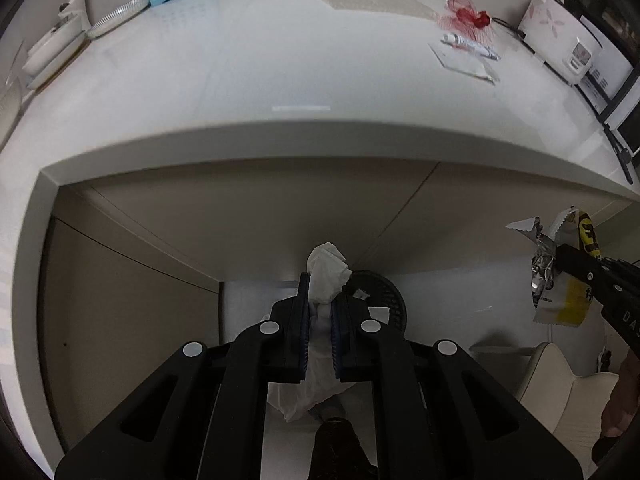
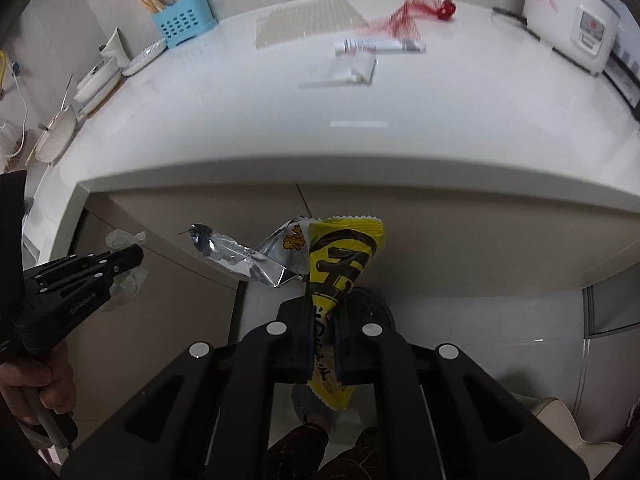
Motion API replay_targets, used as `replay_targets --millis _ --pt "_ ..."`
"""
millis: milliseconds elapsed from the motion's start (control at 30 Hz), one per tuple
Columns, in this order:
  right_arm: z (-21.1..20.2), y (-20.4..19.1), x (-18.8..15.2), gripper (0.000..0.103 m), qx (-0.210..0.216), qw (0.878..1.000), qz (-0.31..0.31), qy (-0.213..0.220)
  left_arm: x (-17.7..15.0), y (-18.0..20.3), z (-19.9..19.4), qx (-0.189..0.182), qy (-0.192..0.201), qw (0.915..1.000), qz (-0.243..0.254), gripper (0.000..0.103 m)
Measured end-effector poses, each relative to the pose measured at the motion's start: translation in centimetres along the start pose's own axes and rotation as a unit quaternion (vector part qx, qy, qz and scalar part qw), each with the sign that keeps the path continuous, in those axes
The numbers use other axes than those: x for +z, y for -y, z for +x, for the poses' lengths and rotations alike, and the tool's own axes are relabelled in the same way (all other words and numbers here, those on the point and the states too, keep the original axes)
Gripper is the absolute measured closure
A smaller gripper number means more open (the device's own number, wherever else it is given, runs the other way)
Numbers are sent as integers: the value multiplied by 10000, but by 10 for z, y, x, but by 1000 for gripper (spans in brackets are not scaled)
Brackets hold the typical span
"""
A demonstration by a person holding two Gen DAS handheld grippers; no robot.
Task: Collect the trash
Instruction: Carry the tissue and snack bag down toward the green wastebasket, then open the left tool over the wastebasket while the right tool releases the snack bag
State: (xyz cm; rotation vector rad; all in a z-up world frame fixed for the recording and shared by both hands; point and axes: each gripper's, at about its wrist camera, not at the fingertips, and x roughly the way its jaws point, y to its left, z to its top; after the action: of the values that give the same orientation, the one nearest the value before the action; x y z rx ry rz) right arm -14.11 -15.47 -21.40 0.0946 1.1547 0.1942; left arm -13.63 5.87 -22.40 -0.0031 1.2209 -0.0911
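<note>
My left gripper (image 1: 320, 292) is shut on a crumpled white tissue (image 1: 326, 270), held in front of the counter edge and above a dark perforated bin (image 1: 380, 292) on the floor. My right gripper (image 2: 323, 312) is shut on a torn yellow snack wrapper (image 2: 344, 256) with a silver foil flap; the same bin (image 2: 372, 300) lies partly hidden behind it. Each gripper shows in the other's view: the right gripper (image 1: 560, 260) with the wrapper (image 1: 560, 280), the left gripper (image 2: 136, 256) with the tissue (image 2: 128, 280). On the white counter (image 2: 360, 140) lie a white tube (image 2: 380, 45), a clear plastic packet (image 2: 352, 70) and red mesh netting (image 2: 404, 20).
A blue cutlery basket (image 2: 184, 24), bowls and plates (image 2: 96, 80) stand at the counter's back left. A white rice cooker (image 2: 576, 28) stands at the back right. A clear textured mat (image 2: 308, 20) lies at the back. A cream seat (image 1: 560, 384) stands on the floor at the right.
</note>
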Motion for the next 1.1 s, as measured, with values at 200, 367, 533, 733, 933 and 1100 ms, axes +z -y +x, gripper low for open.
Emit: replay_targets --millis 200,367,533,733,933,1100 --pt "61 21 -31 97 26 9995 -159 -286 -26 22 59 -46 -271 9996 -50 95" --pt "125 37 -63 97 1 9984 -269 -490 -53 38 134 -167 -606 9978 -196 95" --pt "193 53 -96 97 -64 9962 -364 -788 -79 52 214 -194 -882 9957 -211 95" --pt "281 74 -133 97 -145 9933 -430 -1063 -110 61 305 -182 -992 9947 -179 95" --pt "349 98 -147 97 -414 9919 -503 -1089 -139 60 377 -259 -1163 9928 -147 95" --pt "384 119 -167 97 -491 9914 -380 -1151 -151 65 427 -374 -1250 9914 -11 95"
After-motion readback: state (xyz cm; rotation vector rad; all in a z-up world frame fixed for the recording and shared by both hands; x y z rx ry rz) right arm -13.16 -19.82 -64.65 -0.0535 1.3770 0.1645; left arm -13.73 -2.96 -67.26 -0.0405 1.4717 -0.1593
